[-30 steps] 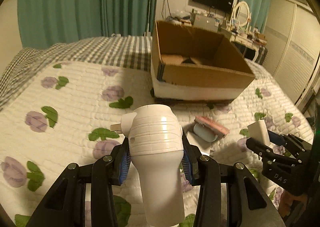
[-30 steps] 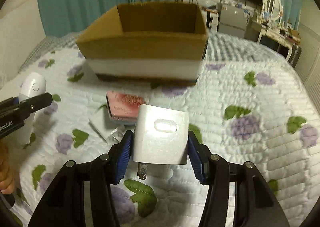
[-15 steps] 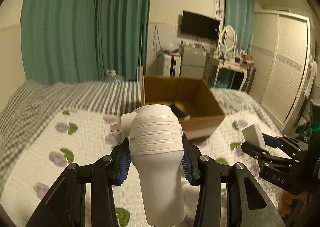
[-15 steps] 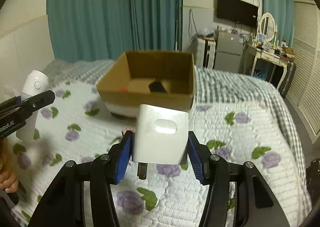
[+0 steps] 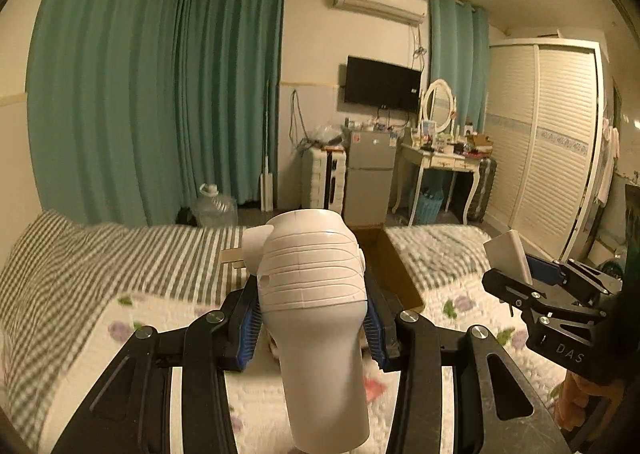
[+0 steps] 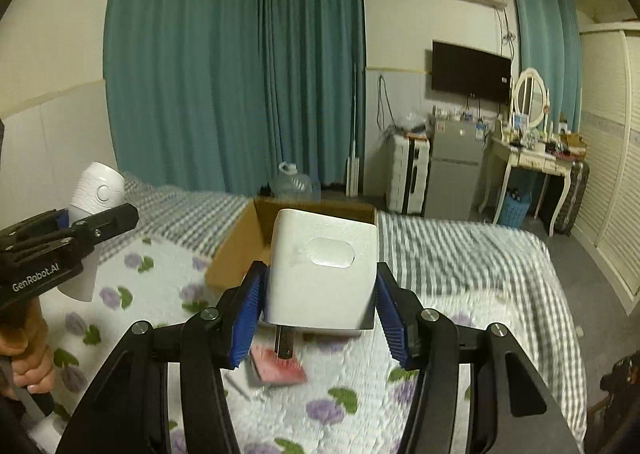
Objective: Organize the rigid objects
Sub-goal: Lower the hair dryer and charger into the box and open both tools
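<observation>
Left gripper (image 5: 312,328) clamping white ribbed handheld device (image 5: 316,294) between blue-padded fingers (image 5: 246,328), centre-bottom of left wrist frame, device body running down toward bottom edge, small nub sticking out at its upper left. Same device (image 6: 96,222) showing at left edge of right wrist frame, round button facing the camera, pinched in black fingers marked GenRobot.AI, bare hand (image 6: 28,358) gripping the handle below.

Right gripper (image 6: 318,310) squeezing white plug adapter (image 6: 322,280) between blue pads (image 6: 390,318), centre of right wrist frame, oval recess on the near face, metal prong hanging from its underside. Adapter (image 5: 508,260) also appearing at right of left wrist frame, held in fingers marked DAS.

Both grippers hanging raised over bed (image 6: 460,334) with floral quilt and striped blanket. Open cardboard box (image 6: 240,250) sitting on bed behind adapter, mid-frame; contents hidden. Pink flat item (image 6: 280,372) lying on quilt below the prong, lower centre, blurred. Teal curtains (image 6: 224,74), TV (image 6: 470,70), small fridge (image 6: 454,170) and dressing table (image 6: 532,162) filling upper half.
</observation>
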`<act>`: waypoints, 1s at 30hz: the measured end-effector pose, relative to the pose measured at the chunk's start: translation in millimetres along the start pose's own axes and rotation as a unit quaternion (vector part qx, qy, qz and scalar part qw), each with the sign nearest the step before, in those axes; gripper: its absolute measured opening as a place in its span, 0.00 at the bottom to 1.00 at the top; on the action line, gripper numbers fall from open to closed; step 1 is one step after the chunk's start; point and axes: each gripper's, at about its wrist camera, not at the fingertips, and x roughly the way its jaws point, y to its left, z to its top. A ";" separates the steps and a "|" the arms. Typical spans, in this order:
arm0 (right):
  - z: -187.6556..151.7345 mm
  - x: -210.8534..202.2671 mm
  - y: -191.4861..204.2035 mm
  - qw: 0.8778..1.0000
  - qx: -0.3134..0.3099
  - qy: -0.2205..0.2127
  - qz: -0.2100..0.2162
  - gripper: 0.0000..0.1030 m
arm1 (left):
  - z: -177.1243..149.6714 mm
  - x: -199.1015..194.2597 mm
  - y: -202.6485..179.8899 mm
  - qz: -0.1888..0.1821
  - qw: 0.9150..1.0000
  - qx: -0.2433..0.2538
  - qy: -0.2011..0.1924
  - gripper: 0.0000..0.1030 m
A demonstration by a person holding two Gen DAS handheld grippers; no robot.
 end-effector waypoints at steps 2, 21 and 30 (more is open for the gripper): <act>12.1 -1.5 -1.4 1.000 -0.002 -0.013 0.002 0.52 | 11.3 3.1 -0.5 -0.001 1.000 0.001 -0.010 0.43; 78.4 50.7 -5.6 0.997 -0.031 -0.071 0.006 0.52 | 55.3 77.6 4.3 -0.005 0.999 0.013 -0.036 0.43; 68.9 129.3 -12.8 0.998 -0.050 -0.043 0.006 0.52 | 42.8 161.9 10.5 -0.013 1.000 0.002 0.018 0.43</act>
